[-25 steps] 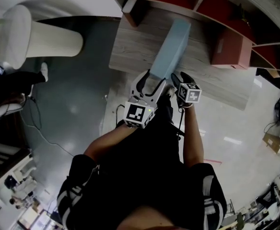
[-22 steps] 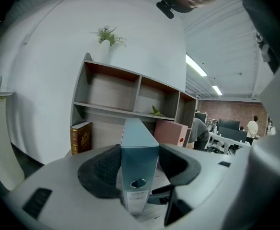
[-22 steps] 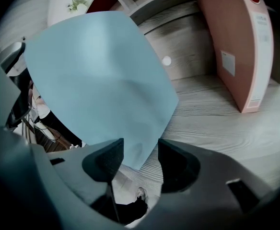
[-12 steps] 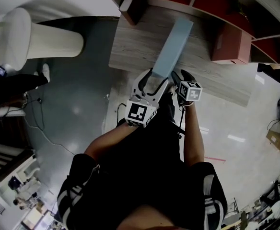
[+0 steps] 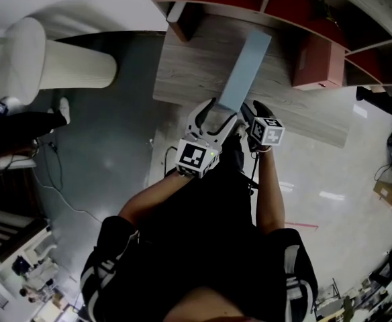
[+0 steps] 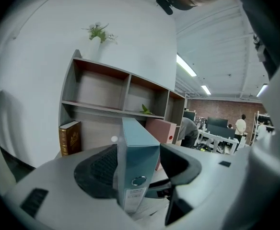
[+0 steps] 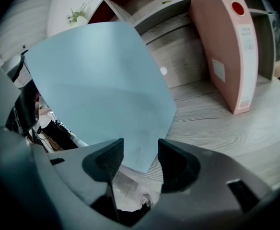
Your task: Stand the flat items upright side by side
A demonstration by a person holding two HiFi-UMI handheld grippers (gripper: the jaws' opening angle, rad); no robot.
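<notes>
Head view: the blue binder is seen narrower than a second ago, so it has been tipped from a lean onto its edge on the bench. It runs straight ahead from the jaws of the left gripper and the right gripper.

Left gripper view: the binder's spine is stood between the jaws, which are opening. It lies against the left pad while a gap is shown at the right pad, so the hold is judged to be in release. A pink binder is stood upright ahead and right of the jaws.

Right gripper view: the jaws are held apart on nothing, with the blue cover's lower corner just ahead of them. Bare bench is left between the two binders, so side-by-side placement is judged unfinished.
</notes>
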